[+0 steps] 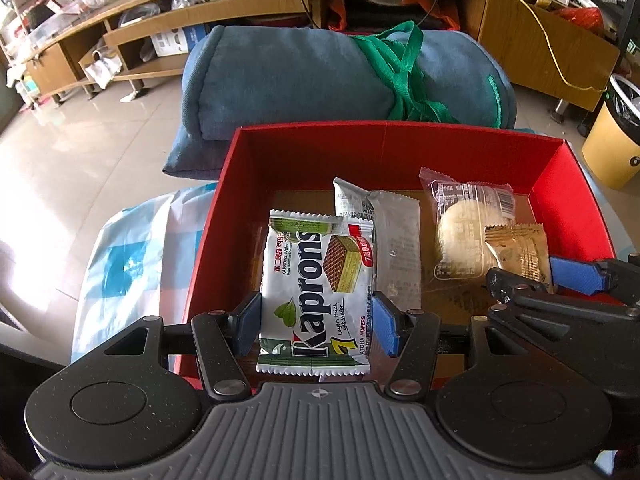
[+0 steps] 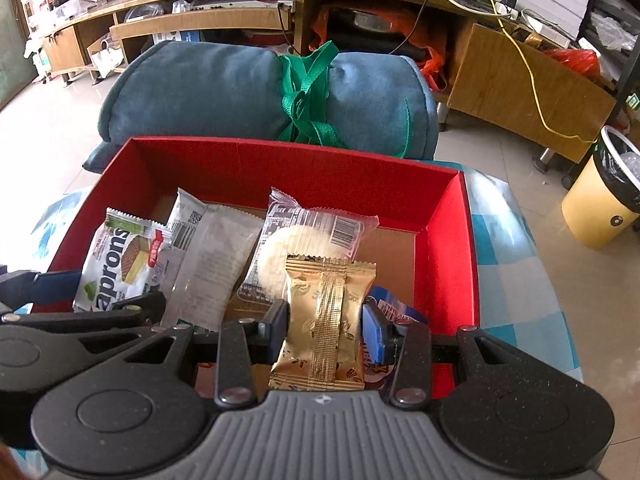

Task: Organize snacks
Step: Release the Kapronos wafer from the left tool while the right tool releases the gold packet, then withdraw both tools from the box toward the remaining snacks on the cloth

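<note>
The left wrist view shows the left tool clamped on a Kaprons wafer pack, its blue pads pressing the pack's two side edges, over the near left part of the red box. Only the right wrist view shows a blue-and-white packet low in the box's near right corner, partly behind the right pad, and the right tool gripping a gold packet by its sides, jaws drawn narrow. Both views share a grey pouch and a clear-wrapped round cake lying on the box's brown floor, side by side, the pouch next to the wafer pack. The two tools hang near each other over the near rim; in the left view the gold packet overlaps the cake's lower right. The far half of the box floor is bare, and so is a strip along the right wall. The box sits on a table with a blue-and-white checked cloth, its far rim just before a blue cushion tied with green strap. Beyond lie pale floor tiles, wooden shelving with clutter, and a yellow bin at right.
</note>
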Demonstrator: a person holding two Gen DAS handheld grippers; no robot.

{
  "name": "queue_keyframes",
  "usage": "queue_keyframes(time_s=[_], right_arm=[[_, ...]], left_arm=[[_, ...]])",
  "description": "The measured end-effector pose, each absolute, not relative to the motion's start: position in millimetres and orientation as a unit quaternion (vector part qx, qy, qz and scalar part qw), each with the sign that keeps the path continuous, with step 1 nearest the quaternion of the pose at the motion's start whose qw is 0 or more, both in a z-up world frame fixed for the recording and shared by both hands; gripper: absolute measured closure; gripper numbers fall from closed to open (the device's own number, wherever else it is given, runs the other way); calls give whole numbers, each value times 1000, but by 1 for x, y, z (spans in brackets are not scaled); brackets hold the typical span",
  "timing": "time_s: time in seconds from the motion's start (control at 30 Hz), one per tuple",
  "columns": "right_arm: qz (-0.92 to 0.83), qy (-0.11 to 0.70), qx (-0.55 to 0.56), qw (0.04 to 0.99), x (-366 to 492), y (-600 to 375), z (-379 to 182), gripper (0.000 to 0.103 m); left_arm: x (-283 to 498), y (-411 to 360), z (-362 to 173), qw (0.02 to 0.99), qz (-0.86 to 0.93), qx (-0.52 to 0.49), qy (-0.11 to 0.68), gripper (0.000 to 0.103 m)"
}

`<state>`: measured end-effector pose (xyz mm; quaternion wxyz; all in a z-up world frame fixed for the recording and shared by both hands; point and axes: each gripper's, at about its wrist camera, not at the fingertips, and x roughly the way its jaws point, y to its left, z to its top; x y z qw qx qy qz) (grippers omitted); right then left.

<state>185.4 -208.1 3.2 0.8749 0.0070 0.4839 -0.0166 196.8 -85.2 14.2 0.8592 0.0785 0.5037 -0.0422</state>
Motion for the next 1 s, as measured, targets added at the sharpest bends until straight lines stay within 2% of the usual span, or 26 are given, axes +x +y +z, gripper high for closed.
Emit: queue_keyframes(time_s=[0.37, 0.6, 1.0], right_arm=[[-23, 487, -4, 873, 185, -208, 1, 66], [-25, 481, -2, 877, 182, -211, 6, 61], [-22, 471, 1, 882, 174, -215, 15, 54]], left_arm=[[195, -89, 12, 858, -41, 93, 504, 33], [192, -87, 17, 863, -38, 94, 495, 28], [184, -82, 26, 869, -39, 88, 485, 24]])
